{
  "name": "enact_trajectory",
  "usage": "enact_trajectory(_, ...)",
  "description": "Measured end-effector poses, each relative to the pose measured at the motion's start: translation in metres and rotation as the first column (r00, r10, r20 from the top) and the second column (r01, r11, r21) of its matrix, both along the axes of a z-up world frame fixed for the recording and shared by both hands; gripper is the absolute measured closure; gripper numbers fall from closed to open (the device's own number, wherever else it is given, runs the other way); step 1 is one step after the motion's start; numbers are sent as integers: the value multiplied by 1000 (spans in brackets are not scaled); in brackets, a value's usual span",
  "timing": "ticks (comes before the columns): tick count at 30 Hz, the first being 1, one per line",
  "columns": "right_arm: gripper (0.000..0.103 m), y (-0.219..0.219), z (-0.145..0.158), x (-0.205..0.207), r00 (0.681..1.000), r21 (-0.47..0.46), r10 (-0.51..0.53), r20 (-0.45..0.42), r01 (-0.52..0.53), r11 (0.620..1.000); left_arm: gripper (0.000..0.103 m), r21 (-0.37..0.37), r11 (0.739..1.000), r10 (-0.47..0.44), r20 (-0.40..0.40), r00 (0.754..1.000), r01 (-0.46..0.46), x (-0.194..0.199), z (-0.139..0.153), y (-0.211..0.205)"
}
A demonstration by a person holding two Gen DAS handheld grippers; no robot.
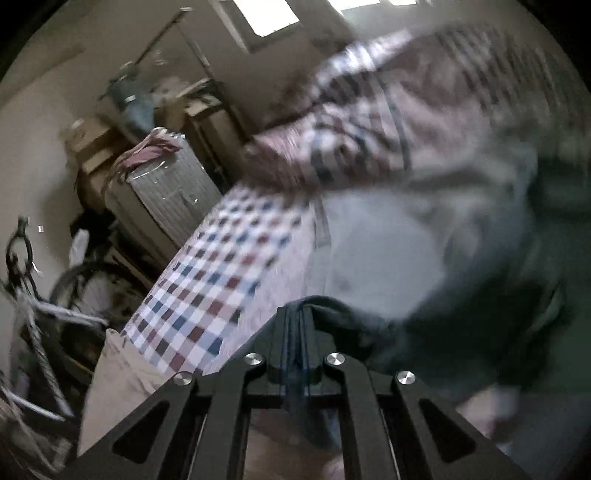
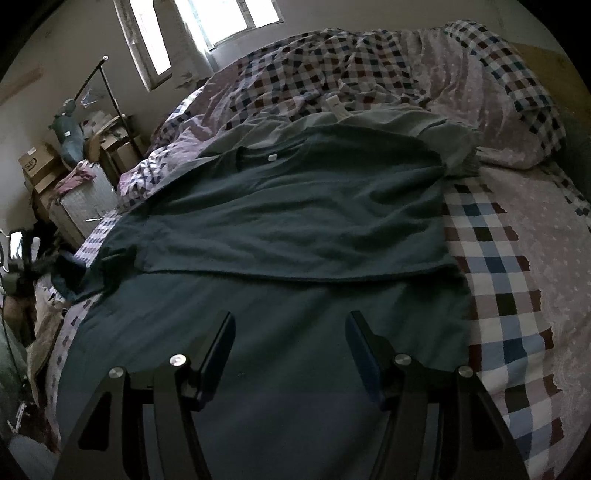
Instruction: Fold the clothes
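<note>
1. Shirt: we are seeing the dark green T-shirt (image 2: 295,221) lying flat on the bed (image 2: 517,280), collar far, straight ahead of our right hand-held gripper (image 2: 290,343), which is hanging above it, fingers apart.
2. Our left hand-held gripper (image 1: 295,325) is pinching dark cloth (image 1: 332,314), view blurred.
3. We are noting a grey-green garment (image 2: 424,125) underneath and a rumpled checked duvet (image 2: 351,66) beyond.

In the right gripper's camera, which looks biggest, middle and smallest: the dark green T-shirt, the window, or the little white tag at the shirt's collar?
1. dark green T-shirt, spread across most of the bed.
2. window; it is farther from the camera, so its real size is unsure.
3. white tag, a tiny patch at the collar.
</note>
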State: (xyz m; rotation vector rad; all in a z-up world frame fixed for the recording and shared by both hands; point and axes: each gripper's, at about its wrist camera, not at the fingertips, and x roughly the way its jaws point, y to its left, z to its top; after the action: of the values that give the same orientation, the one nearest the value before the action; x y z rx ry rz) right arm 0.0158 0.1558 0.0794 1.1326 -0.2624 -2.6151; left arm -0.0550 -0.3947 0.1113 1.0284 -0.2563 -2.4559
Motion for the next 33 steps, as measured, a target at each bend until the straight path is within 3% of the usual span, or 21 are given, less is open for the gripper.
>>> enact_trajectory(5,38,2,8,1,1000,-33,7,-11,-8,999,99,181,981,-41,-189,981,76,-8,75,18)
enact_trajectory(10,38,9,13,1,1000,-100,4,-8,-5,995,99,315,925,-83,-379,922,213,-17,148,46)
enact_trajectory(15,38,23,20,0,1000,-160,-30,-9,28,987,99,319,883,-178,-451,875,344,-50,192,108)
enact_trajectory(19,38,38,27,0,998,-208,-61,-16,56,976,99,315,803,-319,-492,810,507,-73,217,181)
enact_trajectory(22,38,55,30,-2,995,-256,-97,-11,91,962,99,287,729,-448,-486,751,621,-79,218,244)
enact_trajectory(25,38,73,30,-4,991,-307,-134,7,129,943,99,283,650,-579,-418,700,706,-85,197,315)
enact_trajectory(30,37,103,21,-7,979,-392,-188,79,204,897,99,262,598,-712,-262,652,758,-99,150,401)
enact_trajectory(33,37,119,14,-9,971,-452,-209,115,238,860,99,258,560,-770,-190,609,787,-97,119,440)
